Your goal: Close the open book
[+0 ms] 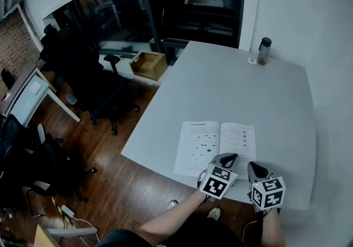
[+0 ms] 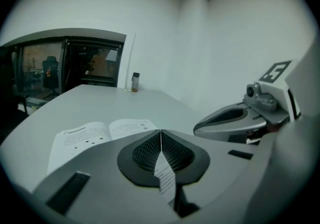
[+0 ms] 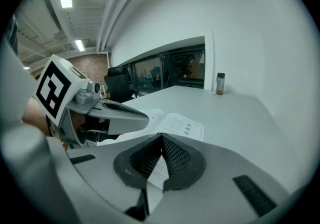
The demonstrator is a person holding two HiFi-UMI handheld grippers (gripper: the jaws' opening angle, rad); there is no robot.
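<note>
The open book [image 1: 216, 145] lies flat on the grey table [image 1: 248, 91], near its front edge, with printed pages facing up. My left gripper [image 1: 230, 157] hovers over the book's near edge, close to the spine, jaws closed tip to tip. My right gripper [image 1: 251, 166] hangs just right of it, by the book's near right corner, also shut. In the left gripper view the book [image 2: 95, 135] spreads ahead of the closed tips [image 2: 161, 131], with print showing through the slit below them. The right gripper view shows the book [image 3: 180, 125] beyond its closed tips [image 3: 161, 137].
A dark bottle [image 1: 264, 50] stands at the table's far right corner. A cardboard box [image 1: 148, 64] sits past the table's left edge, and black office chairs [image 1: 94, 86] stand on the wooden floor to the left. A white wall runs along the right.
</note>
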